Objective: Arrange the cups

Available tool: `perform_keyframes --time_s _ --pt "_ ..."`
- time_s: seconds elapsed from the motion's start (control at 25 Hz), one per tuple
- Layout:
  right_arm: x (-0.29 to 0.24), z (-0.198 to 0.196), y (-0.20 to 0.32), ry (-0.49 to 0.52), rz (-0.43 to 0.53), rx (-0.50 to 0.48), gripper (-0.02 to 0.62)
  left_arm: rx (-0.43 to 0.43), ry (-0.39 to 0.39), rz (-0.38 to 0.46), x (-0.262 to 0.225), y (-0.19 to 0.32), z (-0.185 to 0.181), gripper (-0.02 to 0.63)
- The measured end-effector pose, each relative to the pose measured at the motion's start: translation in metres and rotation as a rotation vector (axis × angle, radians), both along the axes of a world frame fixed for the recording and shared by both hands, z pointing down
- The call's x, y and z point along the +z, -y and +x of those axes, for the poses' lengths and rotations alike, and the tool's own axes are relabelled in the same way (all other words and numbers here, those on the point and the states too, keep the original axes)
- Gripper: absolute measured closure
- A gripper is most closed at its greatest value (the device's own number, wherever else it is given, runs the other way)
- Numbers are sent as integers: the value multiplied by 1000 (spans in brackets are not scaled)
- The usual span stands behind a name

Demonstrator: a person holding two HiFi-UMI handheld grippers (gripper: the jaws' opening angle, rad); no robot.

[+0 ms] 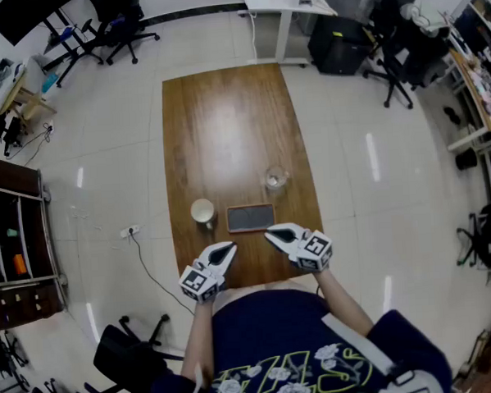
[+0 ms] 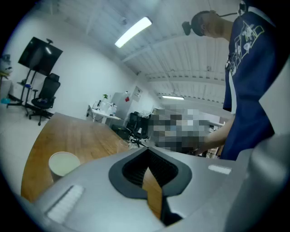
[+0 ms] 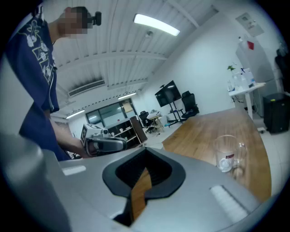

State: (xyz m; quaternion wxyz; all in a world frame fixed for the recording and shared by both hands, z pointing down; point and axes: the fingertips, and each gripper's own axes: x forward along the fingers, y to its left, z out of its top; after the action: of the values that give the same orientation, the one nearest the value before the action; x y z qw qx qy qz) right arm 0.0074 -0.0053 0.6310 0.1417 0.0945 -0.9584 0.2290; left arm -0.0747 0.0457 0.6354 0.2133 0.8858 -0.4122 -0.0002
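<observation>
Left hand-held gripper (image 1: 229,249): clenched, nothing between its jaws, over the near edge of the tabletop (image 1: 225,110).
Right hand-held gripper (image 1: 270,235): clenched too, empty, just beside the near right corner of the dark pad (image 1: 250,218).
Paper cup (image 1: 203,211): upright, just left of the pad.
Glass cup (image 1: 276,178): upright, beyond the pad's right end, apart from the paper cup.
</observation>
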Motion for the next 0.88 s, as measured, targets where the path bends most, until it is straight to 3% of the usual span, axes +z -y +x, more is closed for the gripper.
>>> perform_keyframes --time_s 0.12,0.24,0.4,0.76,0.88 --pt "-3 -30 -2 1 56 -40 601 70 67 11 -7 11 8 604" --pt "-7 -45 5 -8 50 -71 601 120 95 3 -12 24 16 604" --pt "-33 -53 10 6 45 -45 601 158 110 4 -18 35 21 604" --pt "-27 -38 15 -10 25 24 601 159 118 13 -21 39 23 604" --pt "-23 -39 12 -20 14 26 601 69 168 -33 -8 50 -2 603"
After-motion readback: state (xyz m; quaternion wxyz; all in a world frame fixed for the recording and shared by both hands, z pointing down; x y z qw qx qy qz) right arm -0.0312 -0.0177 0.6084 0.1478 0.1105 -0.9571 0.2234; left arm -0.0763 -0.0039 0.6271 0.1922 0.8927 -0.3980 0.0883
